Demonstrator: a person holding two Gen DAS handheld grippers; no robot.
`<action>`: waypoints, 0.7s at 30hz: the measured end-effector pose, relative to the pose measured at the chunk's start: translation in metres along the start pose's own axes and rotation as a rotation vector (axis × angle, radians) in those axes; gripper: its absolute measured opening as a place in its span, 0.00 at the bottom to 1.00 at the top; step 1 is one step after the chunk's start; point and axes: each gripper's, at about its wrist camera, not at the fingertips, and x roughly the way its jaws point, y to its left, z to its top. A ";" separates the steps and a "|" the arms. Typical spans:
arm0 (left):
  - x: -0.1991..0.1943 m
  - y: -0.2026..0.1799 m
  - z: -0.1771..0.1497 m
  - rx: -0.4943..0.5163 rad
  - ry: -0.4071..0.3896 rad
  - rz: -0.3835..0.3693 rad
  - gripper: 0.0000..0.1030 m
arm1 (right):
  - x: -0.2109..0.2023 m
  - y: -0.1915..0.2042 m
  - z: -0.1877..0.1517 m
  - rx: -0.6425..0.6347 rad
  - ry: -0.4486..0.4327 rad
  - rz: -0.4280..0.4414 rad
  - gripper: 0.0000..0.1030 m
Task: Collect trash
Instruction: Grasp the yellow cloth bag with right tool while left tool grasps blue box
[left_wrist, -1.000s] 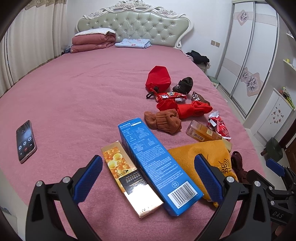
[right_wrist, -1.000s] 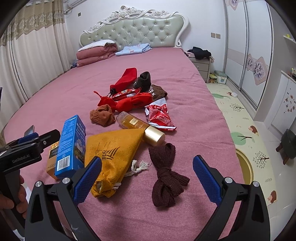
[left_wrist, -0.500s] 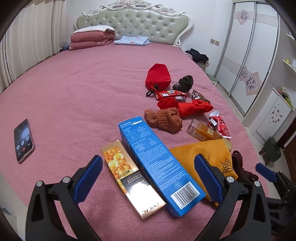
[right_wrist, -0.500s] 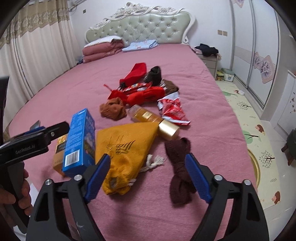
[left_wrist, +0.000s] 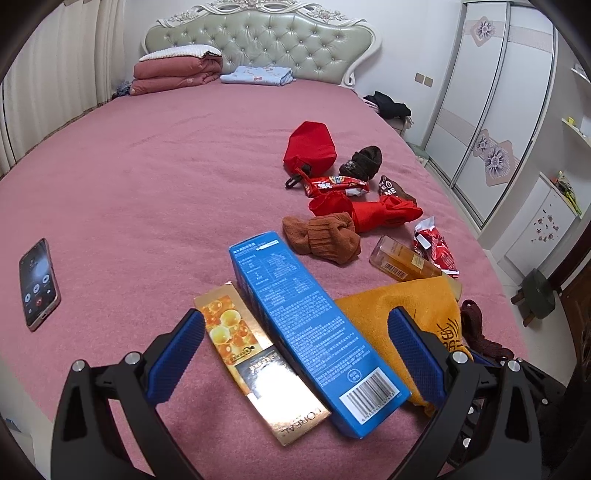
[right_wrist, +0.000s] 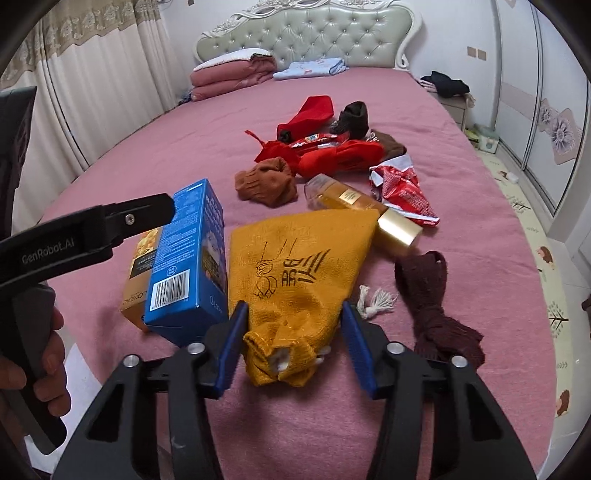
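A blue carton (left_wrist: 310, 325) lies on the pink bed beside a gold box (left_wrist: 255, 362); my left gripper (left_wrist: 295, 354) is open and hovers over both. A yellow drawstring bag (right_wrist: 295, 266) lies to their right; it also shows in the left wrist view (left_wrist: 424, 310). My right gripper (right_wrist: 291, 339) is open with its blue pads on either side of the bag's gathered mouth, apart from the cloth. Farther off lie a gold bottle (right_wrist: 354, 206), a red-and-white wrapper (right_wrist: 402, 192) and a red snack wrapper (left_wrist: 332, 183).
Brown socks (right_wrist: 266, 182), red cloth items (right_wrist: 332, 158), a red pouch (left_wrist: 310, 147) and a dark maroon sock (right_wrist: 432, 306) lie among the litter. A phone (left_wrist: 38, 284) lies at the left. The bed's near edge is just below both grippers.
My right gripper has moved left and down onto the yellow bag's mouth and its jaws have narrowed. My left gripper has dropped slightly closer to the boxes.
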 end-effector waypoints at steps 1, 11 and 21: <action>0.002 -0.001 0.000 -0.002 0.006 -0.004 0.96 | -0.001 -0.001 0.000 0.000 0.001 0.005 0.36; 0.021 -0.016 0.000 -0.027 0.068 0.017 0.96 | -0.026 -0.022 0.008 0.015 -0.082 -0.034 0.28; 0.049 -0.026 0.004 -0.038 0.160 0.080 0.95 | -0.035 -0.044 0.014 0.052 -0.107 -0.040 0.28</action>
